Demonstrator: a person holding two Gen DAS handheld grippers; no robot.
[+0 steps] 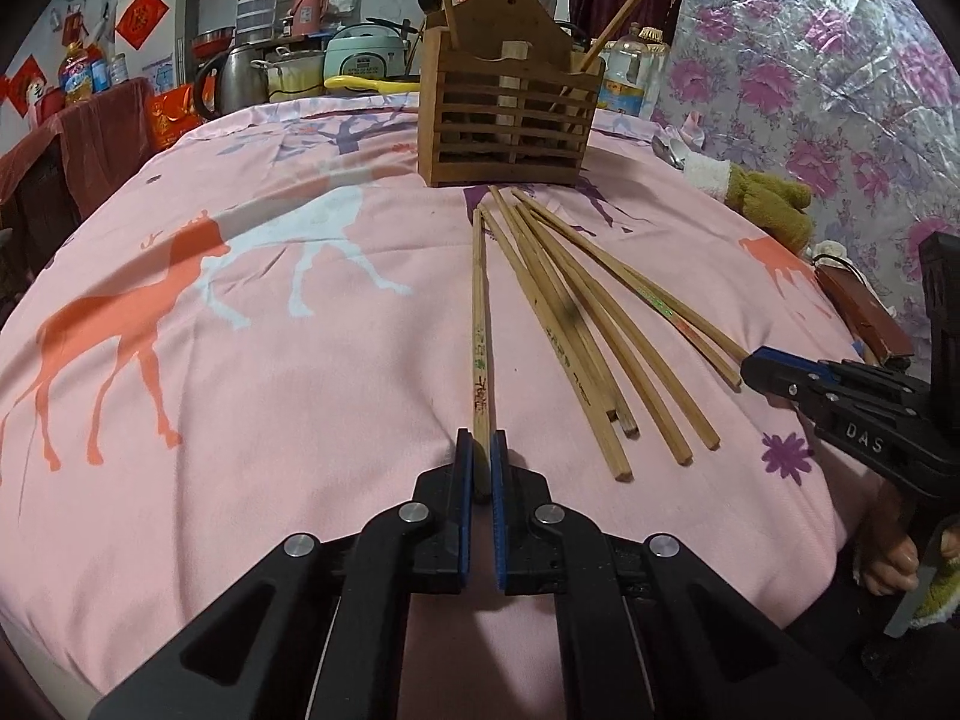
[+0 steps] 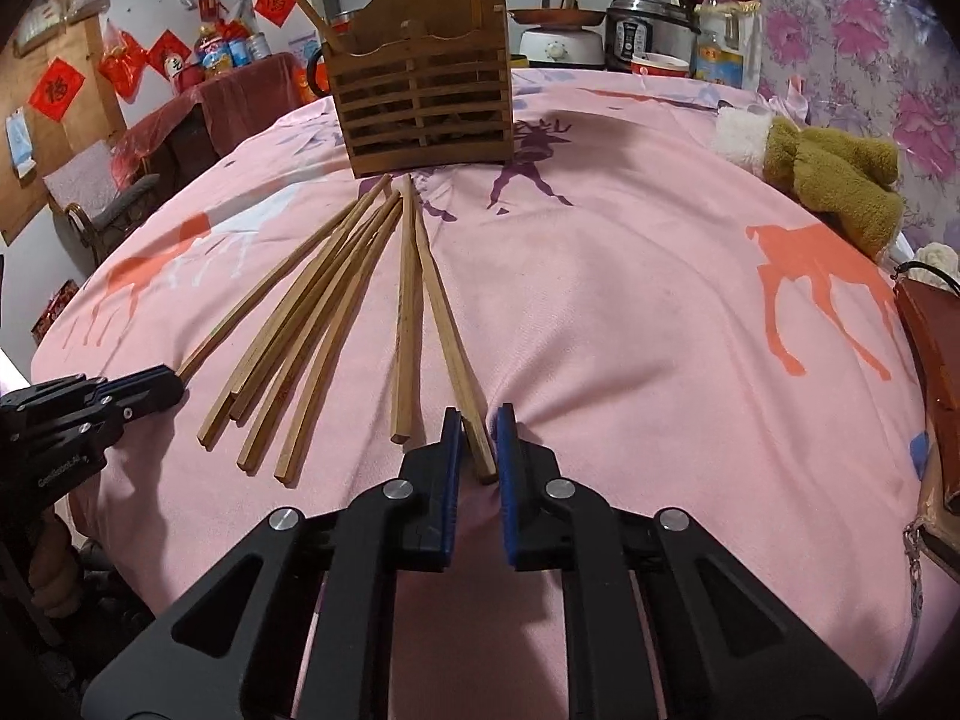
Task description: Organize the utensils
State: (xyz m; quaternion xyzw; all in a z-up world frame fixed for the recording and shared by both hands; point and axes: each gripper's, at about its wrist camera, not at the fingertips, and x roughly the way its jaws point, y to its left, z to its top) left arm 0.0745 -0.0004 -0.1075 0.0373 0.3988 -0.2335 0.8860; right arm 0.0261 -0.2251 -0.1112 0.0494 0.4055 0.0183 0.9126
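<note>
Several wooden chopsticks [image 1: 576, 324] lie fanned on the pink cloth in front of a slatted wooden utensil holder [image 1: 510, 114], which holds two chopsticks upright. My left gripper [image 1: 482, 450] is shut on the near end of the leftmost chopstick [image 1: 479, 324], which lies on the cloth. In the right wrist view, my right gripper [image 2: 478, 432] has its jaws close around the near end of the rightmost chopstick [image 2: 447, 312], with a small gap on the right side. The holder [image 2: 420, 102] stands behind the chopsticks [image 2: 312, 324]. Each gripper shows in the other's view, the right one [image 1: 756, 369] and the left one [image 2: 171, 387].
A pink cloth with deer print [image 1: 240, 330] covers the table. An olive plush toy [image 2: 834, 180] lies at the right. A brown case [image 2: 936, 348] lies at the right edge. Pots, bottles and a rice cooker [image 1: 366, 54] stand behind the table.
</note>
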